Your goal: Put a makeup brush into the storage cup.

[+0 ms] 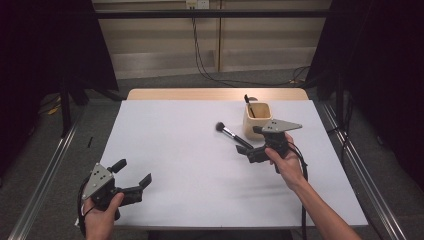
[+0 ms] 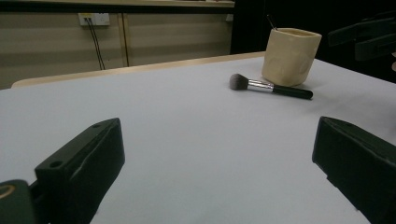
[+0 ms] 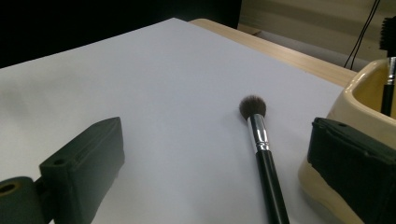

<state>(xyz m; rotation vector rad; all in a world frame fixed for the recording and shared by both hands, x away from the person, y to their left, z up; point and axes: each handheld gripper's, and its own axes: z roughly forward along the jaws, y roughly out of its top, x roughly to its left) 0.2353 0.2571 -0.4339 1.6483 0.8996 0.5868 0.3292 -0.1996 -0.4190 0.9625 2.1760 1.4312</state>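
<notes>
A white worktop with a pale wooden far edge stands on grey floor. Black cables hang from a wall socket down the beige panelled wall. Metal rails flank both sides, dark curtains beyond.

We are seeing a makeup brush with a glossy black handle, a shiny metal ferrule and soft, matt grey-brown bristles. The cream cup beside it is showing a smooth, glazed, ceramic-like surface with a soft sheen. The table is wearing a matt, smooth white top with a pale wood edge. Both the right gripper and left gripper are presenting matt black plastic-looking jaws.
</notes>
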